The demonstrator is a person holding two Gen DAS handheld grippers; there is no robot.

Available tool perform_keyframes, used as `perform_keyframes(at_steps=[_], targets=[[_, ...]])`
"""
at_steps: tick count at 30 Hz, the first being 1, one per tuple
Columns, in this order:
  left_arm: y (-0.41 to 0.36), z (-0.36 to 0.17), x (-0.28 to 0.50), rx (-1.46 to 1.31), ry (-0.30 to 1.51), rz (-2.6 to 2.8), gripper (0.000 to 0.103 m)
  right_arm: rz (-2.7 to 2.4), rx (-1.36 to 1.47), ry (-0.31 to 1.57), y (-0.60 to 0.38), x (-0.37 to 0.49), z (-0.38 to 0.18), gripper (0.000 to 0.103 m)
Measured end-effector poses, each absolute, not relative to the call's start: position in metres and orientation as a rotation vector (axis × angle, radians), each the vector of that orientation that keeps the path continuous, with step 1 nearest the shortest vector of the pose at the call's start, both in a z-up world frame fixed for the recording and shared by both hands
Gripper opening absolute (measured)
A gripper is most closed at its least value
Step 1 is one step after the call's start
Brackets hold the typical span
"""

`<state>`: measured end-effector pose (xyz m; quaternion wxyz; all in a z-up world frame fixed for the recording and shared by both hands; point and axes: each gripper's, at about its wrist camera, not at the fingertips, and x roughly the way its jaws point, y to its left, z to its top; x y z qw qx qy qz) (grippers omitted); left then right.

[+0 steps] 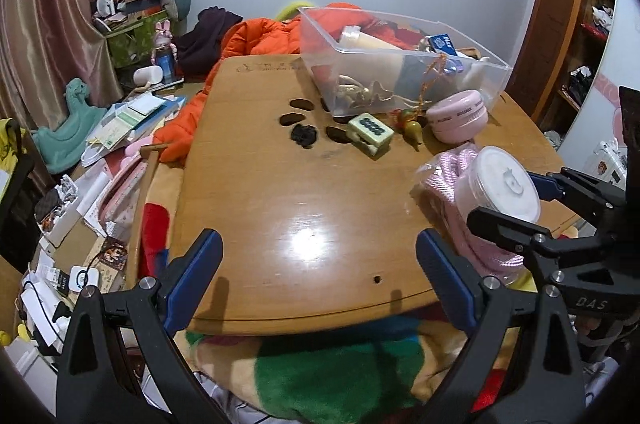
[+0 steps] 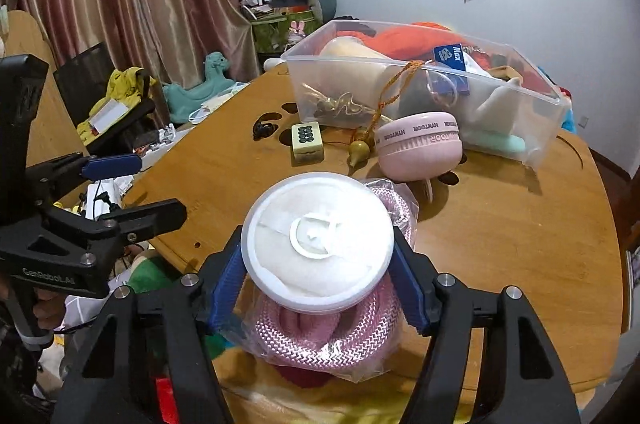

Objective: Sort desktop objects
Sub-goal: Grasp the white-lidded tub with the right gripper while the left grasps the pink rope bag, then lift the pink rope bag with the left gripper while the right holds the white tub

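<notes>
My right gripper [image 2: 320, 288] is shut on a clear round jar with a white lid [image 2: 318, 240], held over a bagged pink rope [image 2: 320, 336] at the table's near edge. The jar [image 1: 504, 186] and rope [image 1: 448, 180] also show in the left wrist view, with the right gripper [image 1: 516, 208] around the jar. My left gripper [image 1: 320, 264] is open and empty above the near table edge. On the table lie a pale green mahjong-tile box [image 1: 370, 132], a pink round fan [image 1: 458, 116], a small gourd charm [image 1: 412, 130] and a black hair tie [image 1: 304, 135].
A clear plastic bin [image 1: 400, 64] holding several items stands at the back of the wooden table [image 1: 280, 192]. An orange jacket [image 1: 256, 36] lies behind it. Papers and toys [image 1: 120, 128] clutter the left side. A colourful blanket [image 1: 320, 364] lies below the near edge.
</notes>
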<state>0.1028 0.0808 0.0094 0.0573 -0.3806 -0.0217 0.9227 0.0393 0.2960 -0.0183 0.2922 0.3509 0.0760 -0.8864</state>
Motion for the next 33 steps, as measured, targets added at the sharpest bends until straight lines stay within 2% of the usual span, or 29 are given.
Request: perform_keyframes(at_steps=[10,19,33], targets=[[0.149,0.010,0.087,-1.143,0.027,2.679,0.098,-2.536,0.894,0.096,0.354,0.033,0.000,0.062],[0.193,-0.002,0.066,-1.257,0.006,2.622,0.099,-2.647,0.897,0.032,0.406,0.023,-0.001,0.062],[0.217,0.001,0.061,-1.301,-0.038,2.619,0.100,-2.634,0.884,-0.068,0.433,0.019,-0.011,0.063]])
